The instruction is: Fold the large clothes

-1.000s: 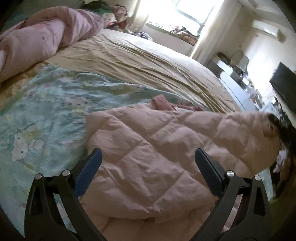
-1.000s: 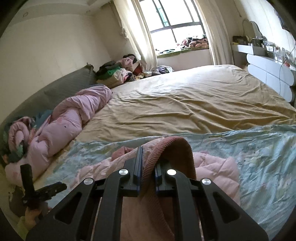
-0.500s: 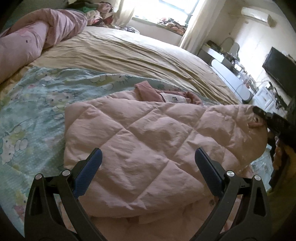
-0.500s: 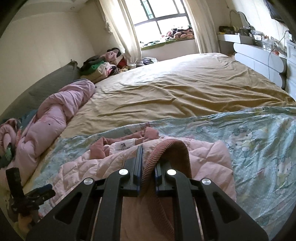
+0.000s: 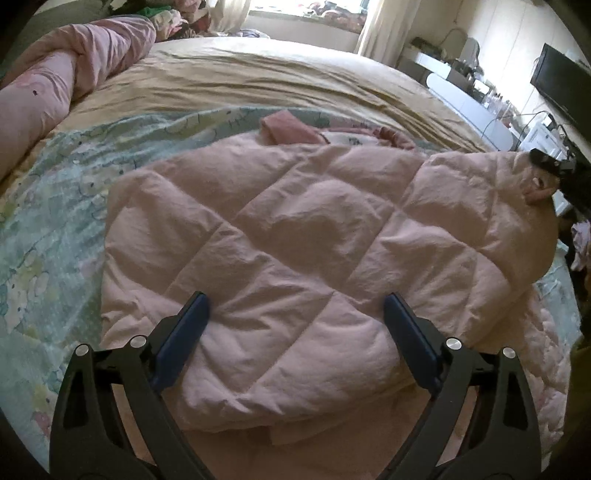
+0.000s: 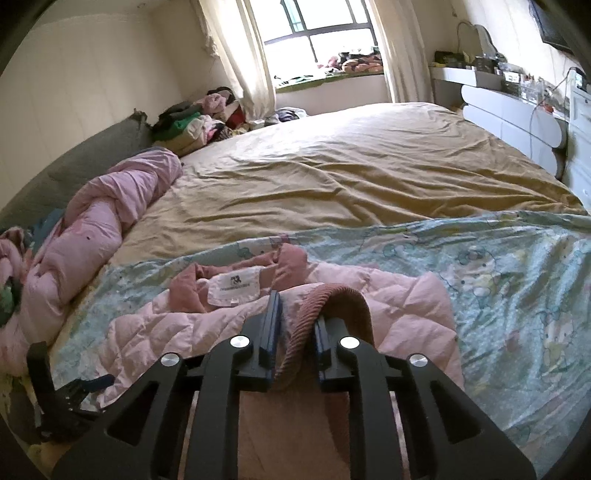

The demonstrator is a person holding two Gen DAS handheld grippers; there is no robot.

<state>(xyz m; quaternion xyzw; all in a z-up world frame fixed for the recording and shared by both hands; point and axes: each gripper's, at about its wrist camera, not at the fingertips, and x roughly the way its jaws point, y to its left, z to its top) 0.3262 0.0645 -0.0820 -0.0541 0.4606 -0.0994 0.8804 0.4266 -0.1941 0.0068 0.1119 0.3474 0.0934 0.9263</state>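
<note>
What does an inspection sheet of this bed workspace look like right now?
Surface: tan bedsheet with a pale green cartoon-print blanket over it.
Job's things: quilted pink jacket folded flat, ribbed dusty-pink cuff.
Clutter: rolled pink duvet, clothes pile.
Grippers: left gripper open over the jacket; right gripper just opening, cuff between its jaws.
Cables: thin cable at the white dresser.
Surroundings: curtained window.

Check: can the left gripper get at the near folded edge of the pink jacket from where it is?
Probably yes. The left gripper is wide open right over the pink quilted jacket, whose near folded edge lies bare between its fingers, with nothing in the way.
</note>
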